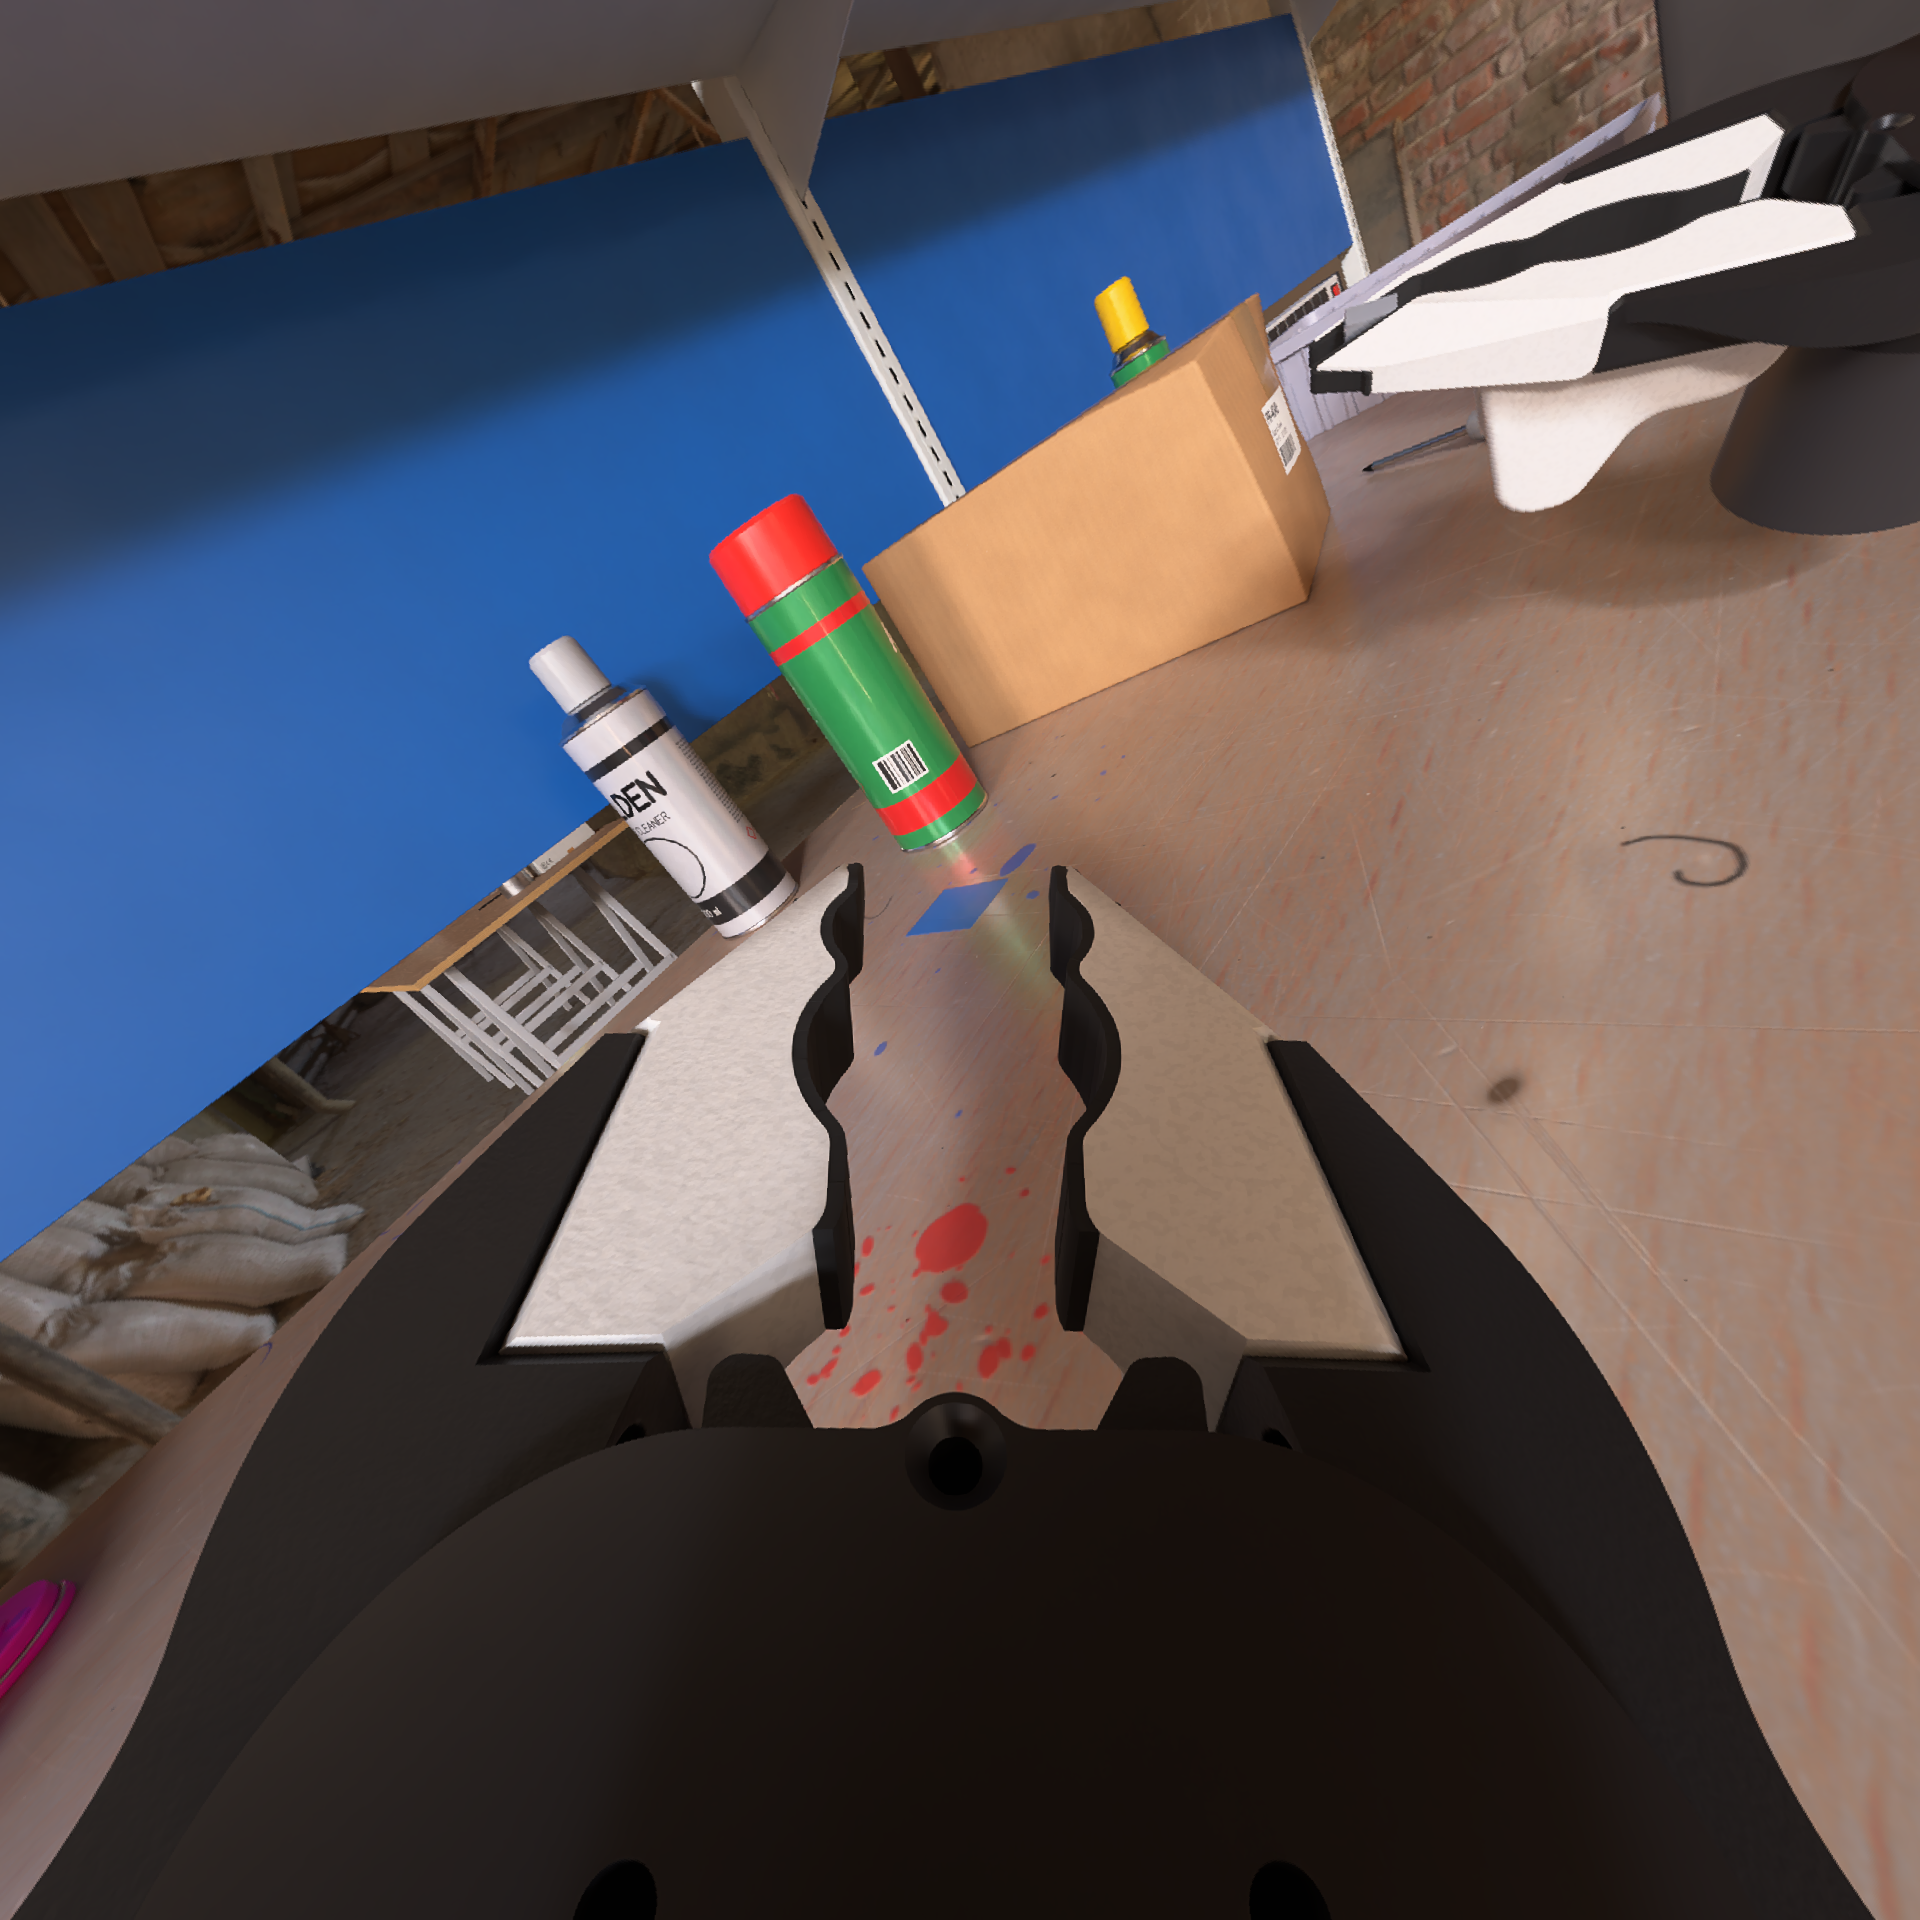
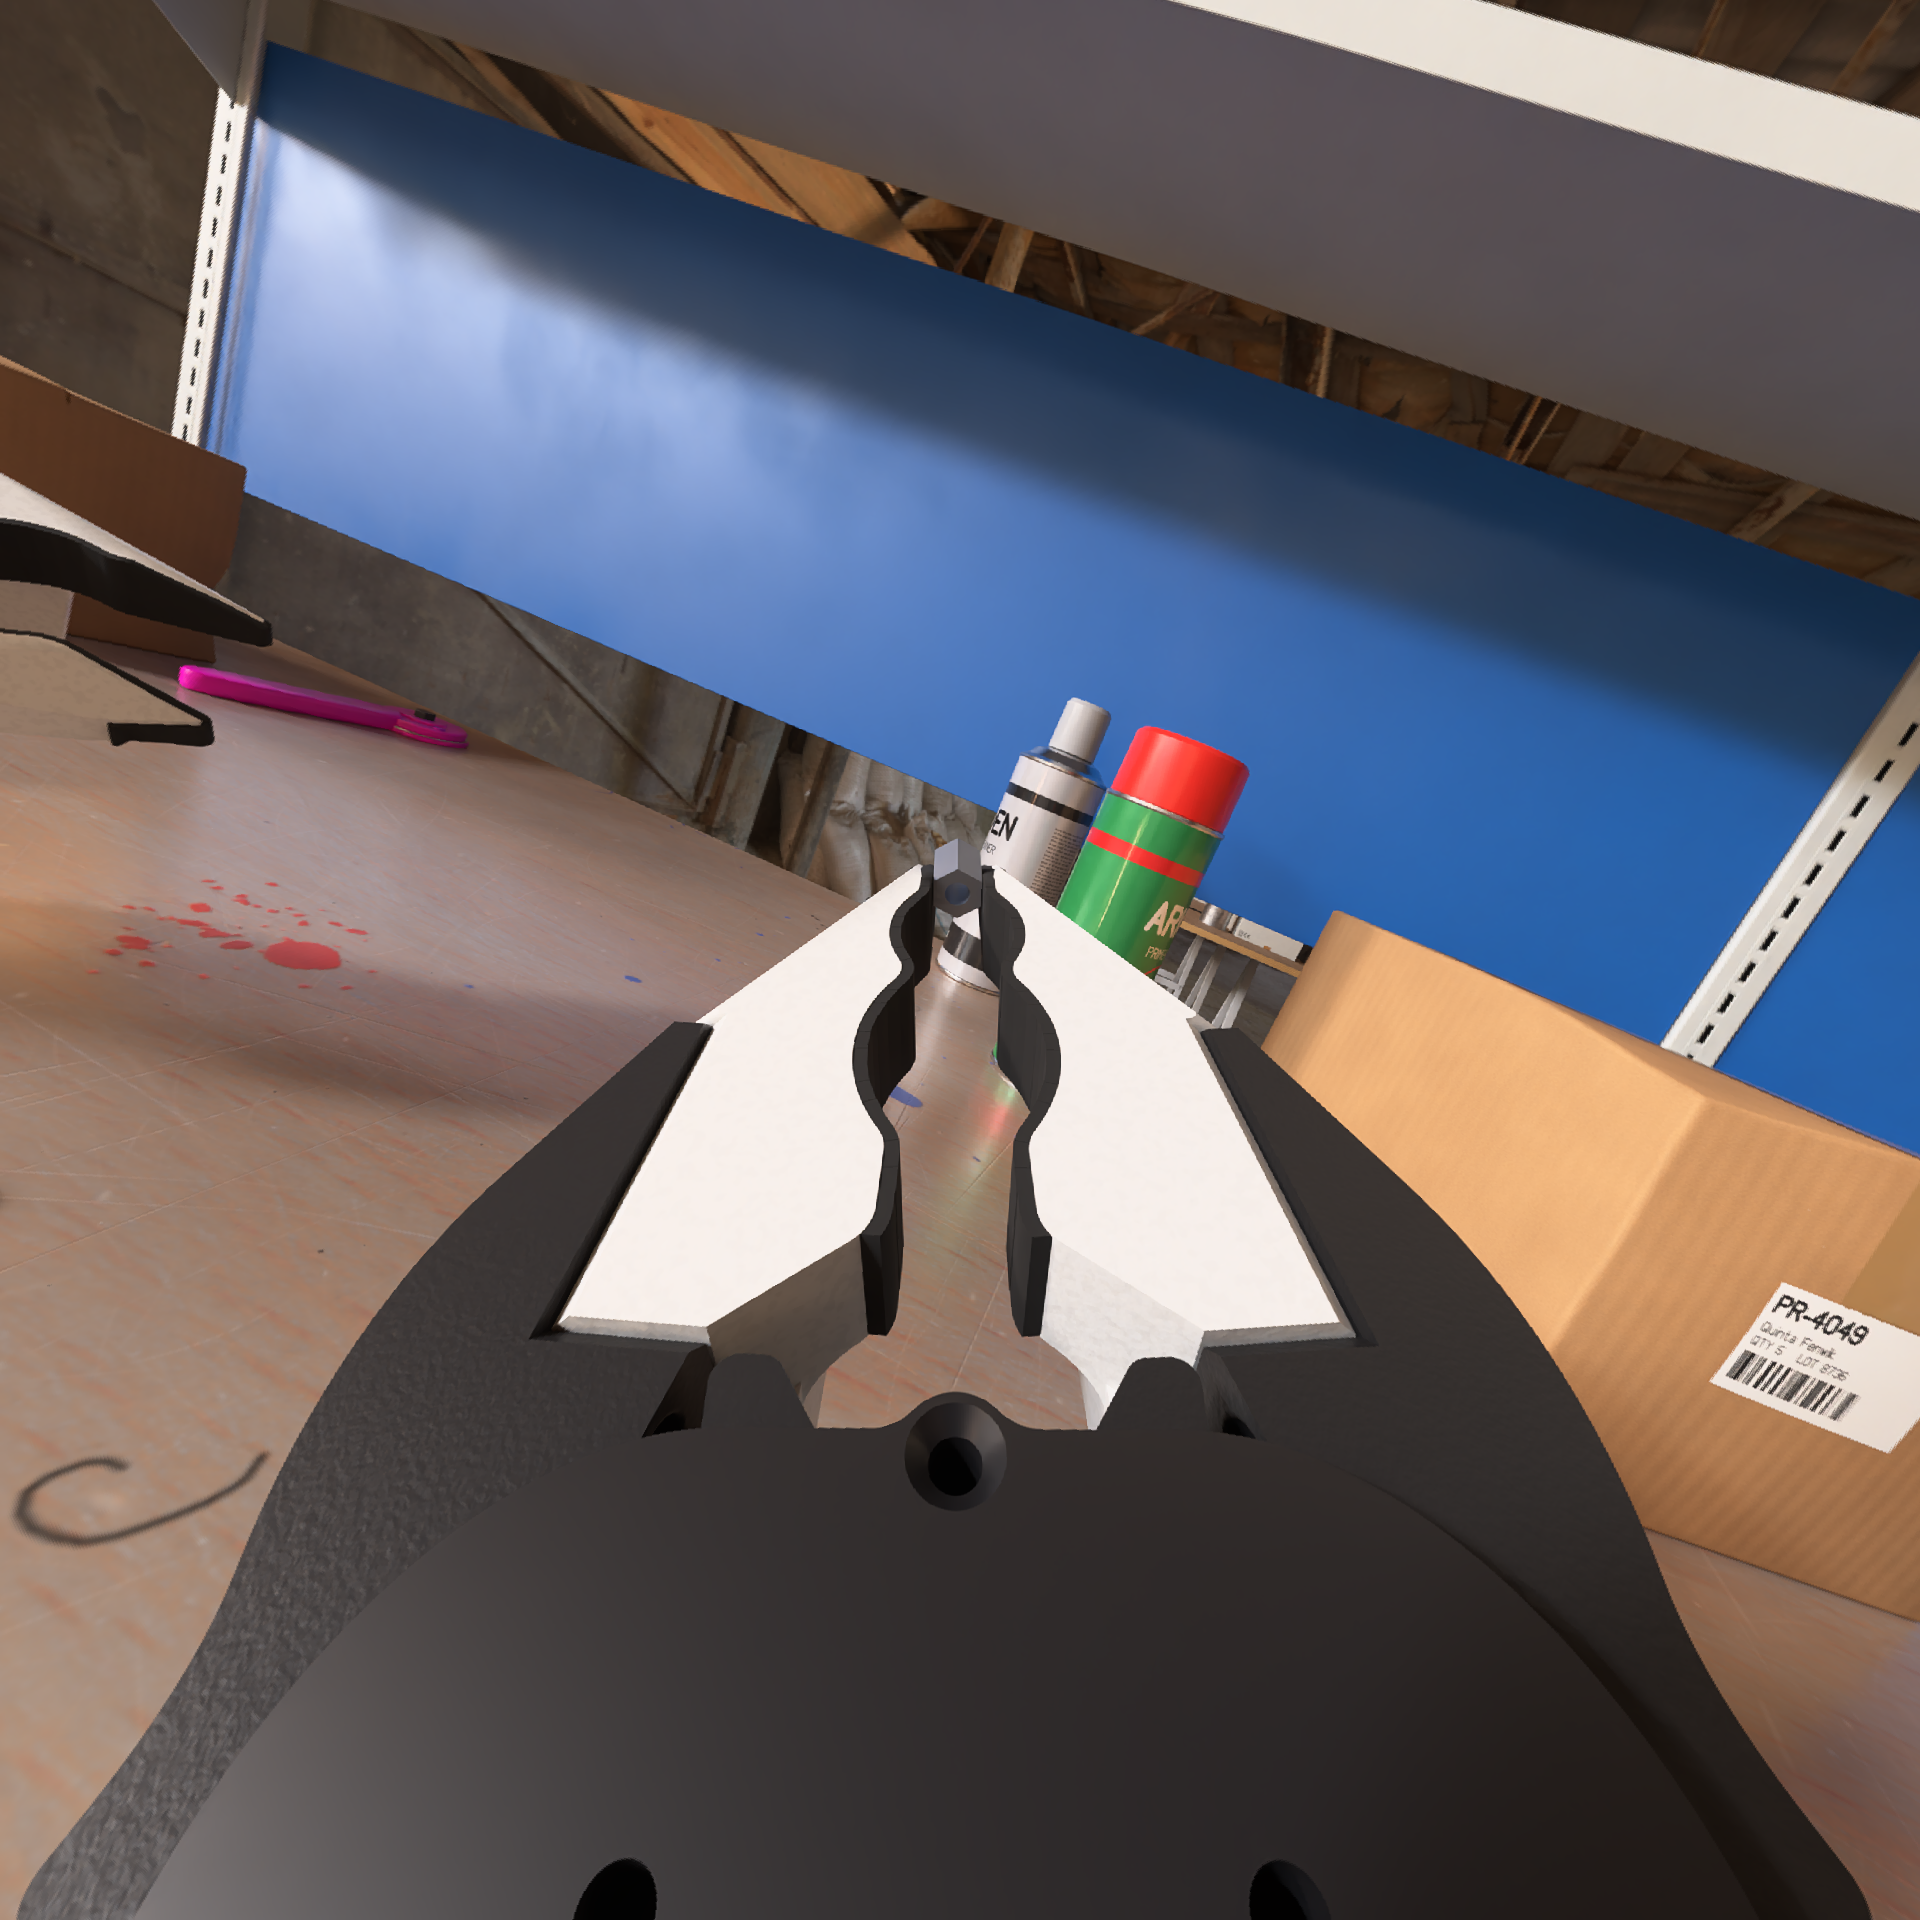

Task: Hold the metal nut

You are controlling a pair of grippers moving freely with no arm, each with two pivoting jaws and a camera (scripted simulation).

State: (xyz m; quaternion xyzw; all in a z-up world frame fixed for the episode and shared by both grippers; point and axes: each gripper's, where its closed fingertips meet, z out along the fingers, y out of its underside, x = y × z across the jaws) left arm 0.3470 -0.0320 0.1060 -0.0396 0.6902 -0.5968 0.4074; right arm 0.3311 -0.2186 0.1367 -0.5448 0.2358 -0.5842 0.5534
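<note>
Two grippers over one scuffed wooden surface (image 2: pixel 312 1091). The right gripper (image 2: pixel 956 883) has its two fingers clenched on one small grey metal nut (image 2: pixel 954 871), pinched at the very fingertips and raised clear of the surface; behind the tips the contoured pads stand apart. In the left wrist view the same gripper (image 1: pixel 1340 369) shows at upper right, too small there to make out the nut.

The left gripper (image 1: pixel 956 883) has its two fingers released, with a plain gap between them that frames only the surface, one small blue square patch (image 1: pixel 961 904) and a spatter of red paint (image 1: pixel 951 1242).

Three spray cans are countable: one white with a grey cap (image 1: pixel 665 790), one green with red cap and bands (image 1: pixel 852 681) just beside it, and one yellow-capped (image 1: pixel 1127 327) showing behind the box. One closed cardboard box (image 1: pixel 1101 540) bears one white label. One magenta tool (image 2: pixel 322 707) lies flat far to the left in the right wrist view. One black hook-shaped scribble (image 1: pixel 1694 862) marks the surface. One blue back panel (image 2: pixel 935 520) and a grey shelf (image 2: pixel 1143 156) above close the scene.
</note>
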